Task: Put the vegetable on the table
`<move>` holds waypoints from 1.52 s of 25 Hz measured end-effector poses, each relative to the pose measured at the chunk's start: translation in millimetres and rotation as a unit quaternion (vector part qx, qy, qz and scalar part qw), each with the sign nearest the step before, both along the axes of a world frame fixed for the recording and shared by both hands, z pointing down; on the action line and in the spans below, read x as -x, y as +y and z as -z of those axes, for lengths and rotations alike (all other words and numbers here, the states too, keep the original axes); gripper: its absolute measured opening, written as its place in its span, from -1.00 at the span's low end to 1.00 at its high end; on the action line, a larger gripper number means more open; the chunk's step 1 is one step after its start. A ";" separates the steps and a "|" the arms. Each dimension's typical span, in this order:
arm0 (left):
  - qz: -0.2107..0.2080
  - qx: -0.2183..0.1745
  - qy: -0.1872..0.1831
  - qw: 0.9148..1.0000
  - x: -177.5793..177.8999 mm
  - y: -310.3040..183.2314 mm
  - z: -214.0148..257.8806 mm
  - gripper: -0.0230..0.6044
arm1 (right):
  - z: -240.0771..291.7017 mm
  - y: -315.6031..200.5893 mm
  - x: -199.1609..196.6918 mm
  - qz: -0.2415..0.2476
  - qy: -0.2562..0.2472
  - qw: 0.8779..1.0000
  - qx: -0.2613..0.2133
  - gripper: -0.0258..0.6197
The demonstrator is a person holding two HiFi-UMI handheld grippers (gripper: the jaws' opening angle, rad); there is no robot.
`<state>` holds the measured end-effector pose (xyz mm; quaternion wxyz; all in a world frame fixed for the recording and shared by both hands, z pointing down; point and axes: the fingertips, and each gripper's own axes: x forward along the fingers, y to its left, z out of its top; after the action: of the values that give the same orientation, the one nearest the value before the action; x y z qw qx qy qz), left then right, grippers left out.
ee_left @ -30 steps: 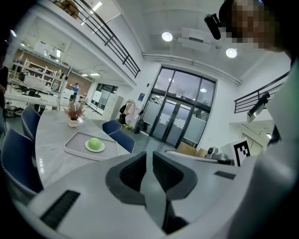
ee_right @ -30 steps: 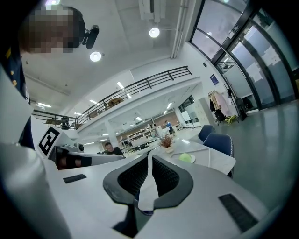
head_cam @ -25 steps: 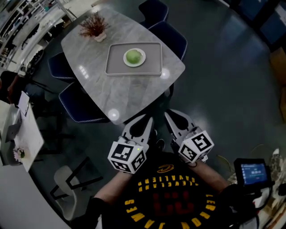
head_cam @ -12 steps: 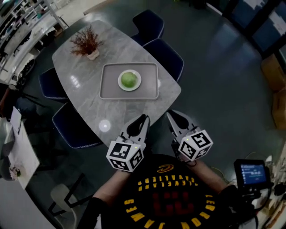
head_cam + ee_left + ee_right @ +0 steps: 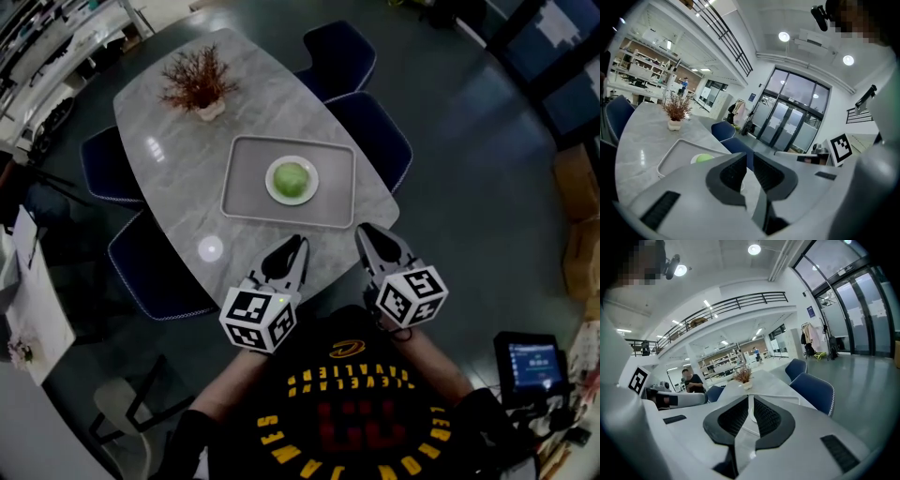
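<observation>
At the bottom centre of the head view, the left gripper (image 5: pixel 298 246) and right gripper (image 5: pixel 362 231) each have their jaws nearly together, a thin slit between them, gripping nothing. Their tips overlap the near edge of the marble table (image 5: pixel 178 178). Blue chairs (image 5: pixel 382 133) line its right side. The table edge now lies closer to the jaws than half a second ago. The vegetable (image 5: pixel 292 177) sits just above them at mid-frame, on a white plate (image 5: pixel 273 189) in a grey tray (image 5: pixel 246 195). A potted plant (image 5: pixel 199 82) stands upper left.
</observation>
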<state>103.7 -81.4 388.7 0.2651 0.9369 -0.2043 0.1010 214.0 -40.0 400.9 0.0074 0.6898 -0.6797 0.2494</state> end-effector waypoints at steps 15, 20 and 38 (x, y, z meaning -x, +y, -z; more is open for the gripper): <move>0.080 0.039 -0.039 0.995 15.3 -49.1 -38.5 -0.70 | -24.0 -70.4 4.8 0.077 0.003 0.997 0.014 -0.64; 0.117 0.092 -0.049 0.988 3.9 -69.6 -66.9 -0.70 | -43.4 -97.2 -9.5 0.110 -0.004 0.993 0.035 -0.64; 0.273 0.238 -0.090 0.928 6.5 -161.5 -223.1 -0.70 | -195.3 -206.6 -55.0 0.203 -0.068 0.960 0.181 -0.64</move>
<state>97.2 -242.8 611.8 0.4777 0.7412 -0.4457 0.1543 268.9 -246.6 596.2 0.1359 0.5058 -0.7479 0.4077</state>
